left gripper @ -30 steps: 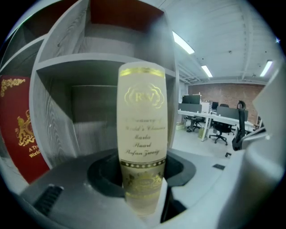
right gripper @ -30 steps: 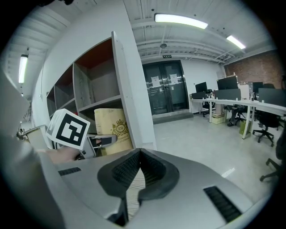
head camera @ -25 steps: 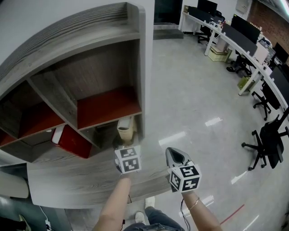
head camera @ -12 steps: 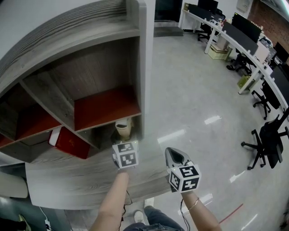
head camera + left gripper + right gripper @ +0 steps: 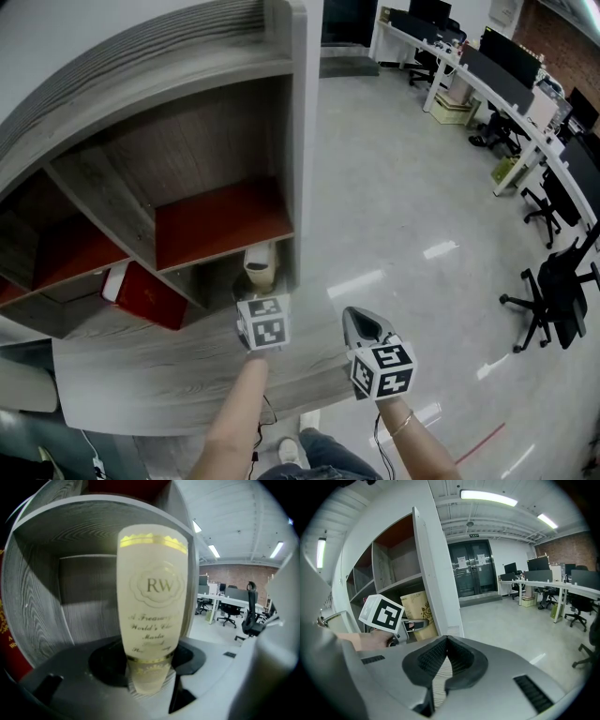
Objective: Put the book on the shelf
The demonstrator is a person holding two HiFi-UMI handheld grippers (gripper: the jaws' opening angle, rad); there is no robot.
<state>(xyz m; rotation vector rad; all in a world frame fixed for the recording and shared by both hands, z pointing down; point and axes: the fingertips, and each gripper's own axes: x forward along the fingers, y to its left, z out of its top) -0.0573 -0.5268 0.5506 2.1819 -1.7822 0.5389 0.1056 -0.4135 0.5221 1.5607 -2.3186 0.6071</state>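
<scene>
Grey wood shelf (image 5: pixel 298 131), red boards (image 5: pixel 220 220) flooring the upper cubbies. Down on the wide ledge (image 5: pixel 141 370), a red book (image 5: pixel 150 294) leans in one cubby, and a cream book (image 5: pixel 260 266) stands upright in the end one.

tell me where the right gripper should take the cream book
Probably the spine's upper half, from the shelf's open front. The cream book stands upright, spine outward; the left gripper clamps its lower spine, and the shelf's side wall is close on its right.
</scene>
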